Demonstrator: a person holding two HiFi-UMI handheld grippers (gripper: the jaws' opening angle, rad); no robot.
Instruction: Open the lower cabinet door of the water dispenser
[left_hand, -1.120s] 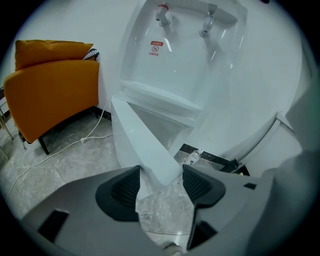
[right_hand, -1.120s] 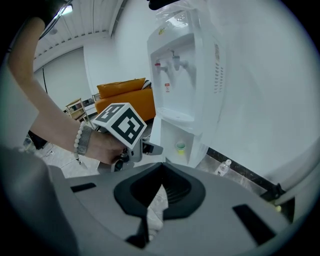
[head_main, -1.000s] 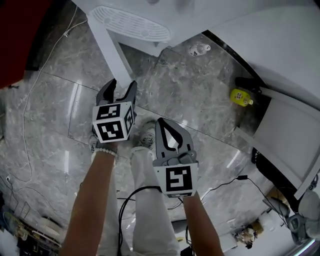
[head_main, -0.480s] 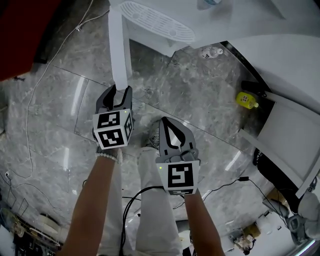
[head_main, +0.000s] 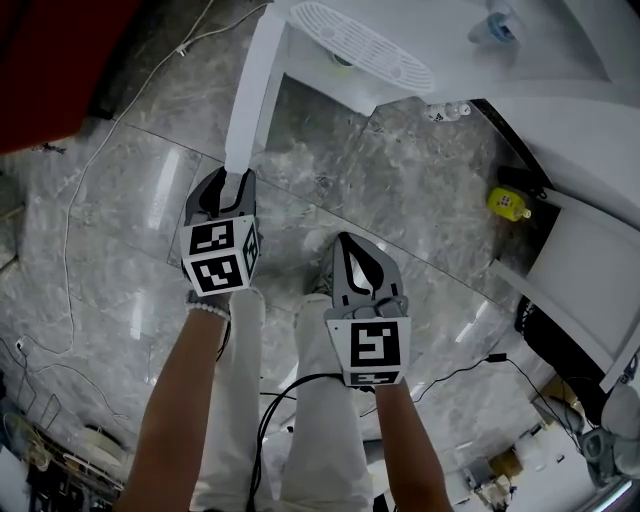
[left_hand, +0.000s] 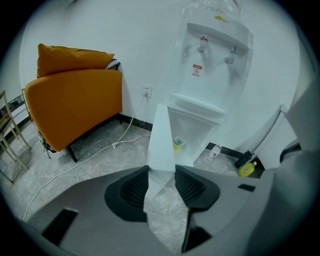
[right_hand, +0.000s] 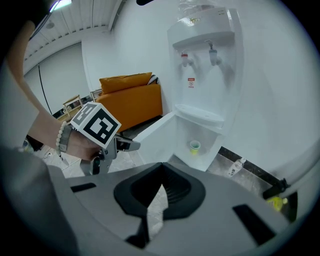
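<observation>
Two tools show: the left gripper (head_main: 227, 182) has its jaws closing on the swung-out cabinet door (head_main: 253, 95), pads against its edge. The right gripper (head_main: 349, 243) has its jaws together and empty.

The water dispenser (left_hand: 212, 60) was white, with one red tap (left_hand: 203, 39) and a red-and-white label (left_hand: 197, 70). Its lower cabinet door (left_hand: 161, 140) was the same plain white. The cup (left_hand: 178, 144) was yellow-green. The floor (head_main: 400, 190) was grey, veined and mottled like marble, and the cable (left_hand: 115, 145) lying on it was white. The sofa (left_hand: 75, 100) was orange, and the bottle (head_main: 508, 203) was bright yellow. The person's trousers (head_main: 320, 430) were white, and the bead bracelet (head_main: 211, 307) was pale.
</observation>
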